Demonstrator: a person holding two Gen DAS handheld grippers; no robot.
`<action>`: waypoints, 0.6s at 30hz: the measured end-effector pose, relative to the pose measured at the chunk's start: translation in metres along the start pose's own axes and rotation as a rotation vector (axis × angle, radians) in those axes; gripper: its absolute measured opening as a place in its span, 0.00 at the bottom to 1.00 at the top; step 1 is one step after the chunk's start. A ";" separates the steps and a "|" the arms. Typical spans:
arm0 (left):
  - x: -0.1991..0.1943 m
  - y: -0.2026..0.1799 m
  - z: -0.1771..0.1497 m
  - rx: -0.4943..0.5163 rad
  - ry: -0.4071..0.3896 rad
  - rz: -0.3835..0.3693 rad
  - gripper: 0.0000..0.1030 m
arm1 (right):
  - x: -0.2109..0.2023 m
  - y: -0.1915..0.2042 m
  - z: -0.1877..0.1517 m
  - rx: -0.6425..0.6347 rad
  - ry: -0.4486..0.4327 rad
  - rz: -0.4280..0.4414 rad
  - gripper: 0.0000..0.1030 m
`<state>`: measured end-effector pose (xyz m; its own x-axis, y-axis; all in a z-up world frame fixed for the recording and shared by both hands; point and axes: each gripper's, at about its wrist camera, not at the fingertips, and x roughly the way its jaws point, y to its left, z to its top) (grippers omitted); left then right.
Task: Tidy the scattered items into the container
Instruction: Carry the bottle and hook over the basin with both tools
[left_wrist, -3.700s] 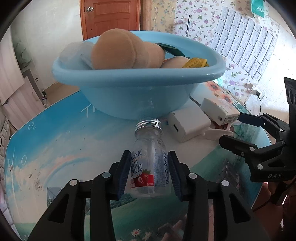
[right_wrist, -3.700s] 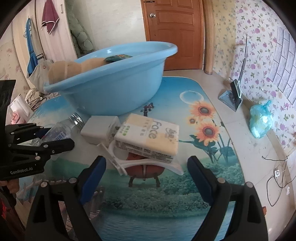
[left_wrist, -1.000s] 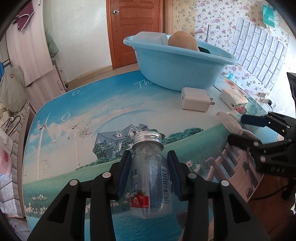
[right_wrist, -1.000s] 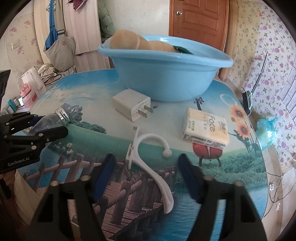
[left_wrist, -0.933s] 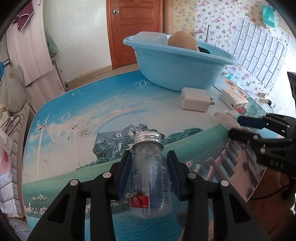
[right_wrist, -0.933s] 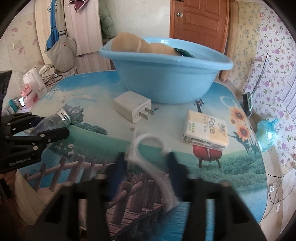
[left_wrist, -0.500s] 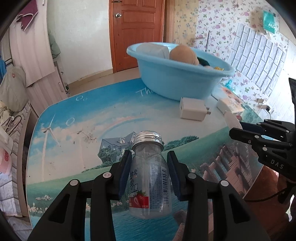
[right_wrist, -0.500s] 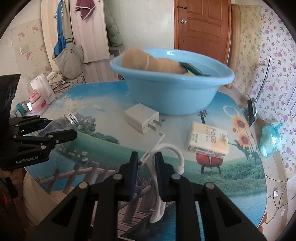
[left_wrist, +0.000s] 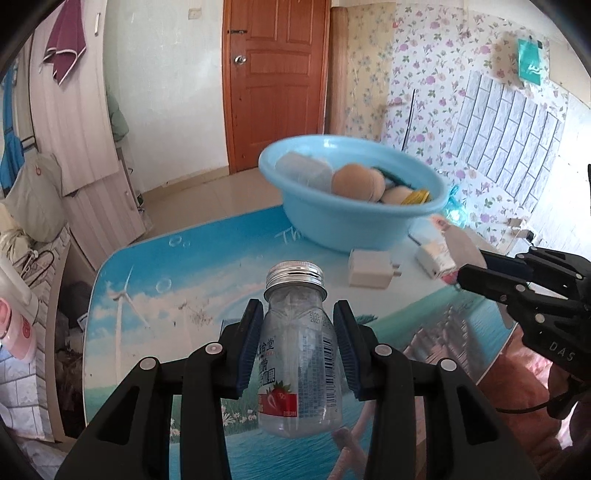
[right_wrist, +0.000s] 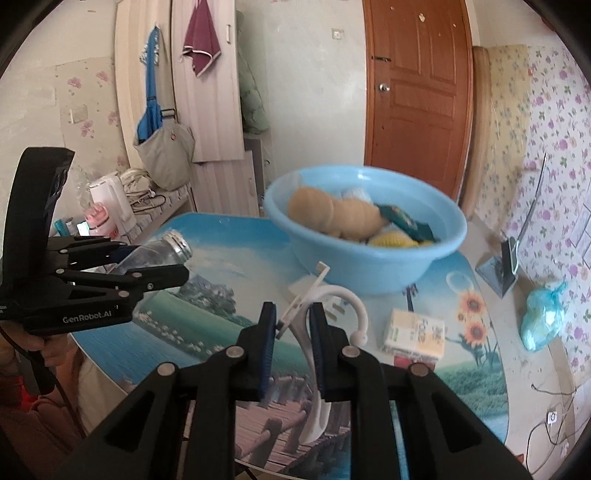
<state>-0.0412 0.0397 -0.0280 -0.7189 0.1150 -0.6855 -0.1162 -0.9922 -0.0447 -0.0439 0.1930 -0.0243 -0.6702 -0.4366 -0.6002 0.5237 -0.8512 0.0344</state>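
1. Between the jaws of the left gripper (left_wrist: 298, 341), in the left wrist view, a clear bottle (left_wrist: 299, 363) with a metal cap is clamped, held above the bench (left_wrist: 192, 280). Ahead of the jaws, the blue basin (left_wrist: 354, 225) stands on the bench with a white charger (left_wrist: 371, 273) just before it.
2. In the right wrist view, the right gripper (right_wrist: 293, 334) has its jaws pinched on a white hook (right_wrist: 332, 321), lifted off the bench; the basin lies ahead, and a tissue pack (right_wrist: 413, 334) rests to their right.

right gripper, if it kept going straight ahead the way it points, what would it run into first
Most likely the blue basin: its near wall lies straight ahead of the right gripper, which is shut on the white hook. The white charger sits lower; depth is uncertain.
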 end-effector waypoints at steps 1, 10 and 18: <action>-0.002 0.000 0.002 0.001 -0.006 -0.004 0.38 | -0.001 0.000 0.003 -0.001 -0.007 0.002 0.18; -0.003 -0.004 0.037 0.024 -0.048 -0.020 0.38 | 0.004 -0.020 0.030 0.011 -0.069 0.008 0.18; 0.020 -0.020 0.072 0.073 -0.063 -0.035 0.38 | 0.028 -0.047 0.051 0.037 -0.078 -0.002 0.18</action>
<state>-0.1028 0.0653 0.0113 -0.7552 0.1547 -0.6370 -0.1902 -0.9817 -0.0129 -0.1137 0.2060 -0.0022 -0.7109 -0.4547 -0.5365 0.5032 -0.8618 0.0637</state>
